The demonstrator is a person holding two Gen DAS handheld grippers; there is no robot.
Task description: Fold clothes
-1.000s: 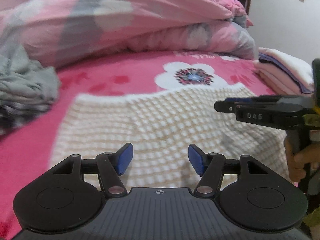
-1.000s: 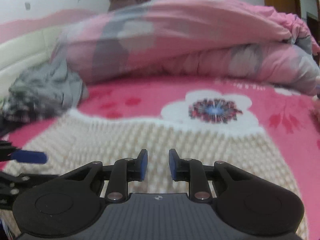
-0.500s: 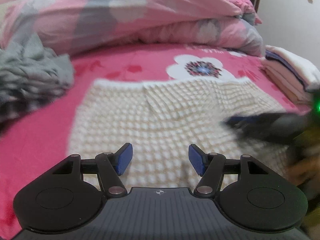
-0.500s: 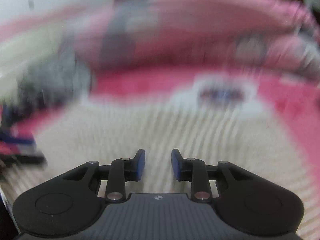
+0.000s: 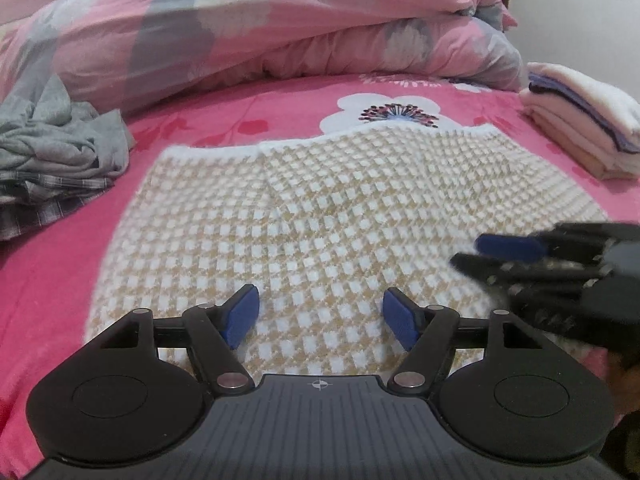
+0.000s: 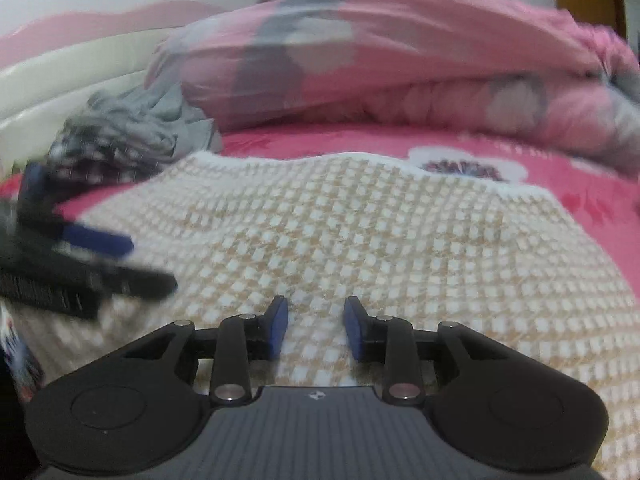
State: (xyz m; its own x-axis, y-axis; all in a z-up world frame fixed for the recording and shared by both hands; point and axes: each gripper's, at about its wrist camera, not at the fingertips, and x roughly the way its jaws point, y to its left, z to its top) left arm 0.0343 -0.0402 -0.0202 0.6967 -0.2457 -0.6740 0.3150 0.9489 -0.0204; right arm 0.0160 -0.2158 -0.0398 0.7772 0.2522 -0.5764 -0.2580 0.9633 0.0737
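One cream-and-tan waffle-knit garment [image 5: 320, 216] lies flat on a pink floral bed [image 5: 52, 280]. The left gripper [image 5: 320, 316], just widened, and the narrower-spread right gripper [image 6: 316, 328] hover over it, empty. One crumpled grey pile [image 5: 56, 148]; one folded stack [image 5: 584, 128].

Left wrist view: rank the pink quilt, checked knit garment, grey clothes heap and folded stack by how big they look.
1. Pink quilt
2. Checked knit garment, nearer the camera, so these two are unsure
3. Grey clothes heap
4. Folded stack
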